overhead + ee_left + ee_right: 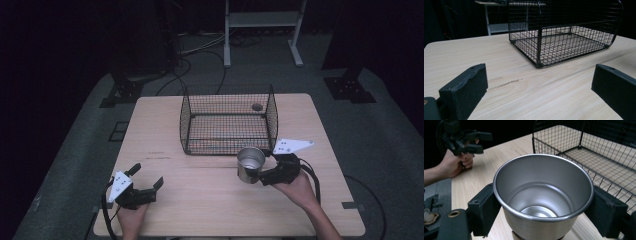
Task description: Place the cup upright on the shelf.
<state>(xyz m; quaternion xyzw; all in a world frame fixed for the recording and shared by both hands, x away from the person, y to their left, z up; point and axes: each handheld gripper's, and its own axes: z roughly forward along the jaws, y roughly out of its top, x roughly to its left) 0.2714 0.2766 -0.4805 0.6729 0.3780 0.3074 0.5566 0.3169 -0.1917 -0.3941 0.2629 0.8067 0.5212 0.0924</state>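
Observation:
A shiny metal cup [249, 164] stands upright just in front of the black wire basket [228, 122], near its front right corner. My right gripper [258, 172] is shut on the cup, one jaw pressed to each side below the rim; in the right gripper view the empty cup [543, 195] sits between the two black jaws. My left gripper [148, 176] rests low at the table's front left, open and holding nothing. In the left gripper view its jaws stand wide apart over bare wood, with the basket [564, 32] ahead.
The wooden table [170, 130] carries the empty wire basket at its middle back. A small dark hole [257, 106] shows in the tabletop behind the basket. A white metal stand [262, 25] and cables lie on the floor beyond the table.

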